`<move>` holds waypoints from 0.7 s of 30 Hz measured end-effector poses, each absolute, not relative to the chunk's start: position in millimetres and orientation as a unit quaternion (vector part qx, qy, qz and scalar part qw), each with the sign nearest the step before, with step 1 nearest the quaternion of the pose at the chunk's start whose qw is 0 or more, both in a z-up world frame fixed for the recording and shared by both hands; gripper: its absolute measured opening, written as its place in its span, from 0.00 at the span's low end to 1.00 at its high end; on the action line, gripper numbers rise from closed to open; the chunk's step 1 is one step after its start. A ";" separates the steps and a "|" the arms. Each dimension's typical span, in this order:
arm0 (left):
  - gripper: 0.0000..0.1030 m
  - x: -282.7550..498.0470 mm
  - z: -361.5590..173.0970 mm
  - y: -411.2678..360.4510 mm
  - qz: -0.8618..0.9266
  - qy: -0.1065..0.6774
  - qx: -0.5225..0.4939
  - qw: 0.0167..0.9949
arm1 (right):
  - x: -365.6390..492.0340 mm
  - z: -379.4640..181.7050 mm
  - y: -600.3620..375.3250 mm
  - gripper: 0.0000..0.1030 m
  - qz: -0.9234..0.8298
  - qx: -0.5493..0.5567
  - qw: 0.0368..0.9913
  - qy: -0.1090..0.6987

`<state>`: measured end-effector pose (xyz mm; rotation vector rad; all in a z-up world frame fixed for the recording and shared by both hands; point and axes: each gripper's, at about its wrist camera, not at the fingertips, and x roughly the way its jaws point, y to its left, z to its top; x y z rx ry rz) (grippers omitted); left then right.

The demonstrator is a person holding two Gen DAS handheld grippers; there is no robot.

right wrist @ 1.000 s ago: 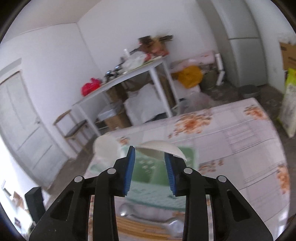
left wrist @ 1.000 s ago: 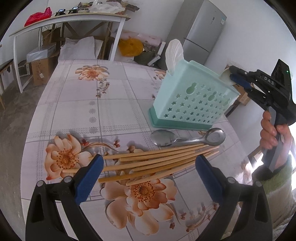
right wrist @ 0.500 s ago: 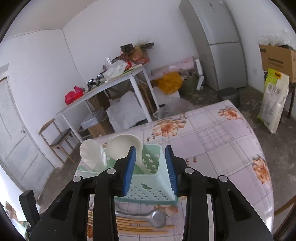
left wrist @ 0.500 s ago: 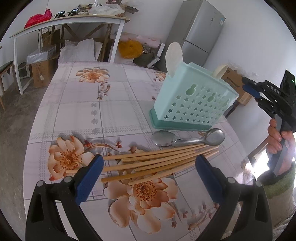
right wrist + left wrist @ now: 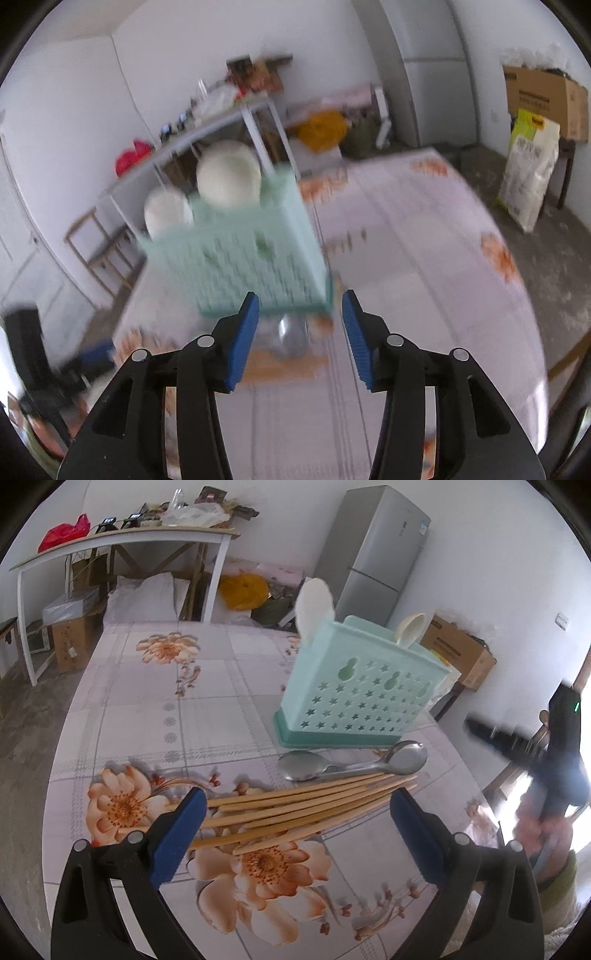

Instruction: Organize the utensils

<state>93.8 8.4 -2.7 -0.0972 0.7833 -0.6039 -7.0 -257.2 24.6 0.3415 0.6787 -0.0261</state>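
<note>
Behind the mint caddy [image 5: 364,698] stand a grey fridge [image 5: 373,550] and a cluttered white side table [image 5: 122,541], both well beyond the flowered tablecloth [image 5: 147,709] it rests on. Two white spoons [image 5: 314,602] stick up out of the caddy. Just in front of its base lie two steel spoons [image 5: 351,764], and touching them on the near side, a loose bundle of wooden chopsticks [image 5: 303,808]. My left gripper [image 5: 295,812] hangs spread wide with nothing in it, its fingers to either side of the chopsticks' near part. My right gripper [image 5: 300,326], blurred, is parted and empty, facing the caddy's base with the steel spoons between its tips.
</note>
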 end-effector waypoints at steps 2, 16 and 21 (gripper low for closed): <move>0.95 95.1 -1.5 2.5 -0.294 0.373 -0.041 0.879 | -12.5 3.2 -251.6 0.44 -0.020 0.158 0.920 0.359; 0.94 113.2 -0.1 -73.9 -0.382 0.361 0.026 0.850 | -34.6 -35.9 -242.9 0.44 -0.027 0.097 0.918 0.384; 0.94 108.4 -1.5 -111.3 -0.417 0.335 0.115 0.837 | -36.3 -36.6 -259.9 0.44 -0.029 0.118 0.919 0.376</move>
